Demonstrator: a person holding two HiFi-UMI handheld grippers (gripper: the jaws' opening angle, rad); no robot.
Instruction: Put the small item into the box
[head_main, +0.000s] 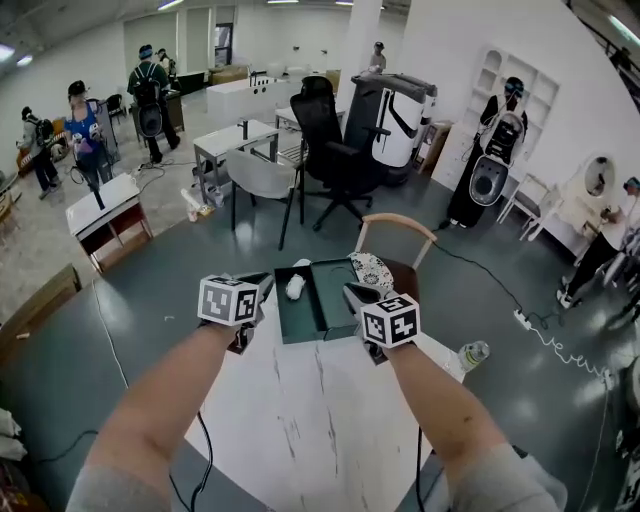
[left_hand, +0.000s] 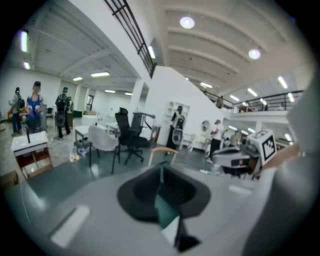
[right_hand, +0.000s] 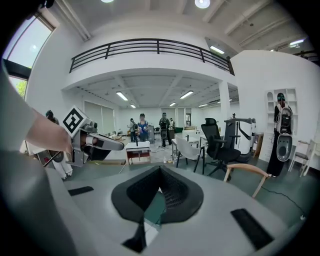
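Note:
A dark green open box (head_main: 330, 322) sits at the far edge of the white table (head_main: 300, 420). A small white item (head_main: 295, 287) lies at the box's far left corner; I cannot tell whether it is inside or on the rim. My left gripper (head_main: 262, 290) hovers just left of the box, shut and holding nothing (left_hand: 160, 172). Over the box's right side my right gripper (head_main: 354, 296) is also shut and holds nothing (right_hand: 160, 172). In each gripper view a sliver of the green box (left_hand: 167, 212) (right_hand: 155, 207) shows below the closed pads.
A patterned pouch (head_main: 372, 270) lies by the box's far right corner. A wooden chair (head_main: 397, 225) stands just beyond the table. A plastic bottle (head_main: 472, 353) and a cable (head_main: 560, 345) lie on the floor at right. Office chairs, desks and several people are farther off.

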